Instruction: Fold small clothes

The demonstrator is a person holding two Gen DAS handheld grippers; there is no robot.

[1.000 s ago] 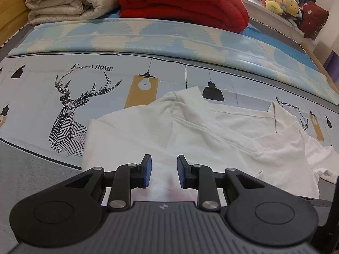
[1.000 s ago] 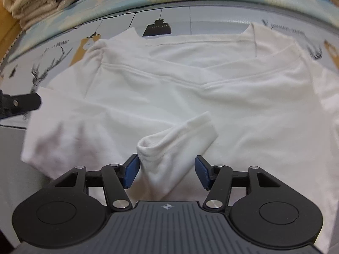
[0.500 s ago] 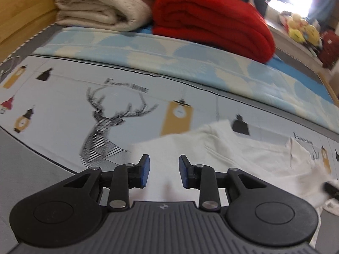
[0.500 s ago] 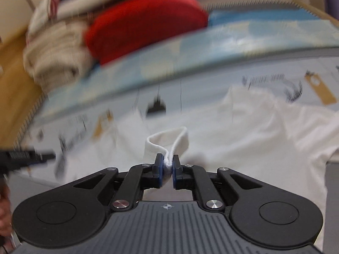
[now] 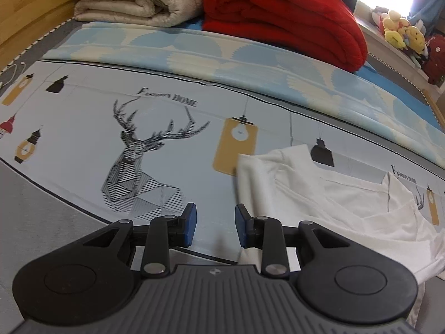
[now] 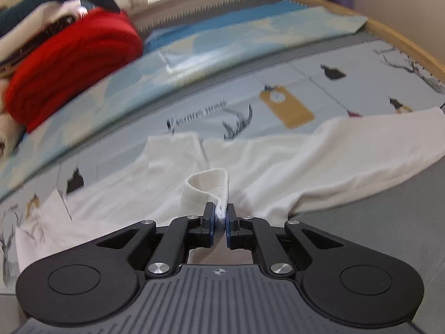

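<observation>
A small white shirt (image 5: 319, 203) lies spread on the printed bed sheet (image 5: 83, 128). My left gripper (image 5: 215, 222) hovers open over bare sheet at the shirt's left edge, nothing between its blue pads. In the right wrist view the same white shirt (image 6: 278, 161) stretches across the sheet. My right gripper (image 6: 220, 218) is shut on the white sleeve cuff (image 6: 205, 188), which loops up from between the pads and is lifted off the shirt body.
A folded red blanket (image 5: 281, 14) and a folded cream blanket (image 5: 133, 0) are stacked at the head of the bed. Soft toys (image 5: 400, 30) sit on a sill at the far right. A wooden bed rail (image 6: 403, 41) borders the right side.
The right gripper closed on the sleeve cuff and carried it up and across to the right, rolling as it went. The left gripper drifted left, off the shirt and onto bare sheet.
</observation>
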